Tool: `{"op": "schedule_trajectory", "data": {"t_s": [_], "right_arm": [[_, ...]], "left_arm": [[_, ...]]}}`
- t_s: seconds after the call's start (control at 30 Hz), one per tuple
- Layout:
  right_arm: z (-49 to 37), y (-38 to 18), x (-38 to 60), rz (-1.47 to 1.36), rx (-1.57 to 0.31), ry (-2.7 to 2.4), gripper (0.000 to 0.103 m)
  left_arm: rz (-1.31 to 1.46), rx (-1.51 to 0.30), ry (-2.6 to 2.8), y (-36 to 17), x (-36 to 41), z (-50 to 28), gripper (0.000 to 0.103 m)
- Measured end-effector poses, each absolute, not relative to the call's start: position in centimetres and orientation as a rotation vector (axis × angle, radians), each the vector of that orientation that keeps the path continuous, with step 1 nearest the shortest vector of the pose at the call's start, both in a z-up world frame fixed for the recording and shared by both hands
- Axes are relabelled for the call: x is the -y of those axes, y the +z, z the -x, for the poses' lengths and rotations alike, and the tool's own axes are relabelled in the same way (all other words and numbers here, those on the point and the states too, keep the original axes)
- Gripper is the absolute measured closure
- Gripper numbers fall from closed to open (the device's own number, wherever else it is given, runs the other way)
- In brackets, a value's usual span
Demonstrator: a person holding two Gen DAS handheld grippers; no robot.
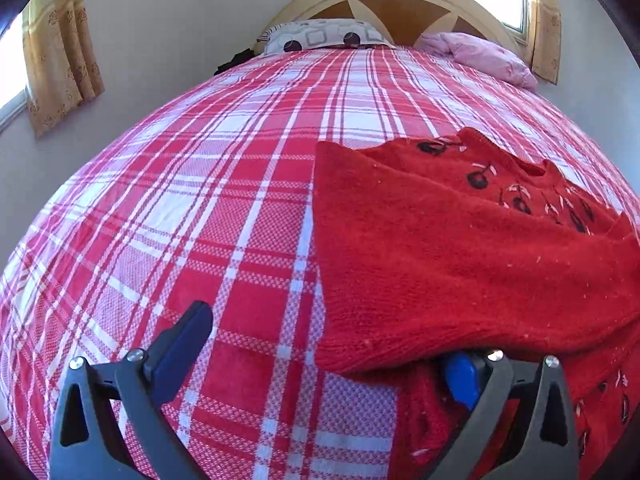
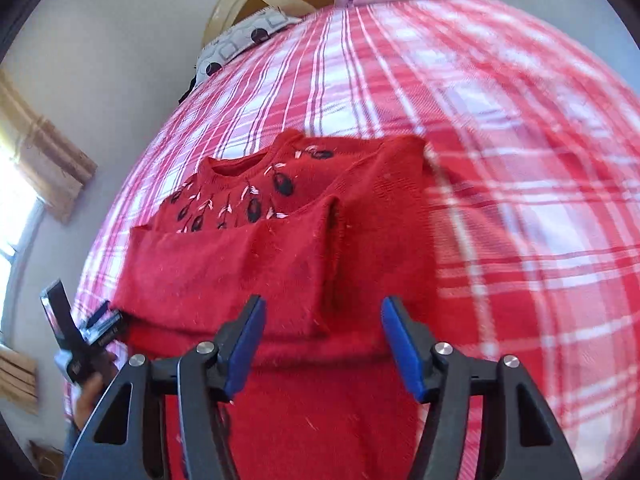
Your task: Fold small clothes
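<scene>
**Q:** Straight ahead of the right claw (image 2: 323,344), what's there?

**A:** Fuzzy red knit sweater (image 2: 280,264) on the plaid bedspread (image 2: 520,160), both sleeves folded in, long axis running away. Right's spread wide, holding nothing. Left claw (image 1: 320,344) is gaping too, 1 finger under the sweater's left edge, so it's nearer.

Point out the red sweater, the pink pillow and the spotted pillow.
red sweater (image 2: 224,264): right wrist view, on the folded-over sleeve.
pink pillow (image 1: 480,54): left wrist view, on its middle.
spotted pillow (image 1: 324,34): left wrist view, on its patterned top.
</scene>
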State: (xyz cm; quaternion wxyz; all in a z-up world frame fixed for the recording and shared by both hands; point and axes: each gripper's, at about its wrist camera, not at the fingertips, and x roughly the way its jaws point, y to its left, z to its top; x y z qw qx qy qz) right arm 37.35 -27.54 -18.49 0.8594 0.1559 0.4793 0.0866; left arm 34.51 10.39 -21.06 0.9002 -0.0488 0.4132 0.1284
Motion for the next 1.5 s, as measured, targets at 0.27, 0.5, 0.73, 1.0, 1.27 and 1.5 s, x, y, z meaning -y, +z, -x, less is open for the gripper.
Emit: {"op": "schedule_trajectory", "data": {"t_s": [0.27, 0.5, 0.73, 1.0, 1.27, 1.5], "right_arm": [[-37.2, -16.4, 26.2, -0.231, -0.920, 0.160, 0.097], [-37.3, -14.8, 29.8, -0.205, -0.874, 0.035, 0.097], [-37.9, -18.8, 30.0, -0.207, -0.991, 0.091, 0.053], [-35.7, -14.6, 28.6, -0.128, -0.801, 0.140, 0.037], [-37.5, -19.4, 25.1, 0.002, -0.933, 0.178, 0.037], [-35.9, -19.4, 24.9, 0.053, -0.911, 0.155, 0.038]], "left_arm": [[0.125, -0.856, 0.255, -21.2, -10.7, -34.6, 0.000], [0.149, -0.856, 0.241, -21.3, -11.2, -34.4, 0.000], [0.200, -0.819, 0.209, -20.8, -11.8, -33.4, 0.000], [0.236, -0.635, 0.206, -18.7, -12.4, -30.3, 0.000], [0.149, -0.779, 0.264, -20.1, -11.0, -32.9, 0.000], [0.126, -0.806, 0.251, -20.5, -10.8, -33.4, 0.000]]}}
